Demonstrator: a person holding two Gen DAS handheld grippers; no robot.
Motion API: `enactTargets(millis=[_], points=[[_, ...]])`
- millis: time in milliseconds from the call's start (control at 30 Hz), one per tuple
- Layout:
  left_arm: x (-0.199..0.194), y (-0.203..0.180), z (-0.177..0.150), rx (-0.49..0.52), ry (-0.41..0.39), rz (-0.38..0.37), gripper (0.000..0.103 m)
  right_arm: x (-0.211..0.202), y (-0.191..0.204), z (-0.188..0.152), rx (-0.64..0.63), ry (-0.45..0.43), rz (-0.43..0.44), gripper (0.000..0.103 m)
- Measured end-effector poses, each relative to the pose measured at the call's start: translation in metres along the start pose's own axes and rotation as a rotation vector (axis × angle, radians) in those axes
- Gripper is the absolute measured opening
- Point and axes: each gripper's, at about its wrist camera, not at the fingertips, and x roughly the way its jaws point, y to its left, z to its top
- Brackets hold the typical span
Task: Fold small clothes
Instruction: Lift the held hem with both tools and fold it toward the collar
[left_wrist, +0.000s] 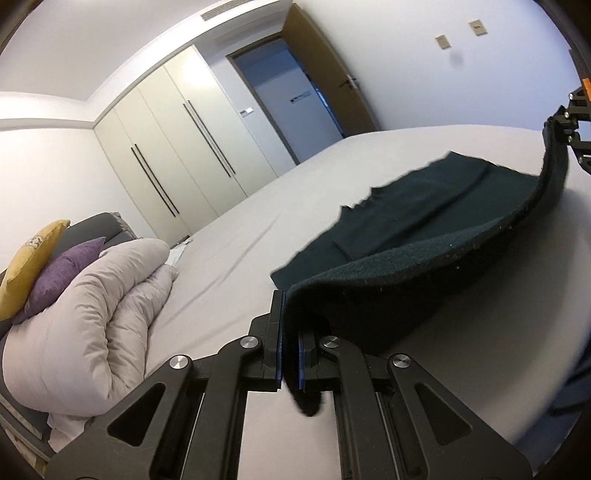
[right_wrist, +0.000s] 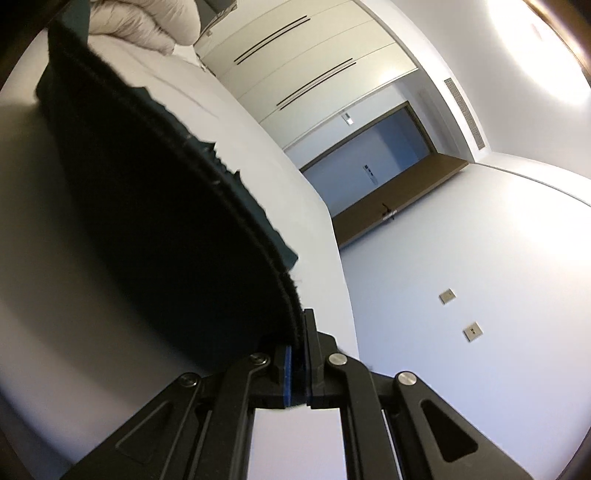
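Observation:
A dark green garment (left_wrist: 424, 221) lies partly on the white bed (left_wrist: 277, 206), its near edge lifted off the sheet. My left gripper (left_wrist: 290, 332) is shut on one corner of that raised edge, and a bit of cloth hangs out below the pads. At the far right, the right gripper (left_wrist: 561, 127) pinches the other corner, held higher. In the right wrist view my right gripper (right_wrist: 297, 354) is shut on the garment (right_wrist: 155, 221), whose dark underside stretches away to the upper left above the bed (right_wrist: 288, 206).
A bunched grey duvet (left_wrist: 103, 306) with a purple cushion (left_wrist: 62, 273) and a yellow cushion (left_wrist: 29, 258) sits at the bed's left end. Cream wardrobe doors (left_wrist: 177, 147) and an open doorway (left_wrist: 291, 99) stand beyond the bed. The wall (right_wrist: 461, 277) carries two switch plates.

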Motion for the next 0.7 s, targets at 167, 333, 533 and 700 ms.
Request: enactTargets(millis=[167, 333, 533, 700], points=[[0.054, 0.02, 0.032, -0.022, 0.017, 0.001, 0.004, 0.051, -0.012, 0.036, 0.004, -0.004, 0.034, 0.005], [0.128, 0.03, 0.062, -0.026, 0.057, -0.019, 0.004, 0.111, -0.02, 0.067, -0.025, 0.017, 0.058, 0.005], [0.217, 0.031, 0.087, -0.017, 0.13, -0.042, 0.004, 0.194, -0.025, 0.101, -0.047, 0.069, 0.101, 0.005], [0.292, 0.031, 0.104, -0.03, 0.185, -0.06, 0.004, 0.254, -0.029, 0.127, -0.017, 0.108, 0.151, 0.005]])
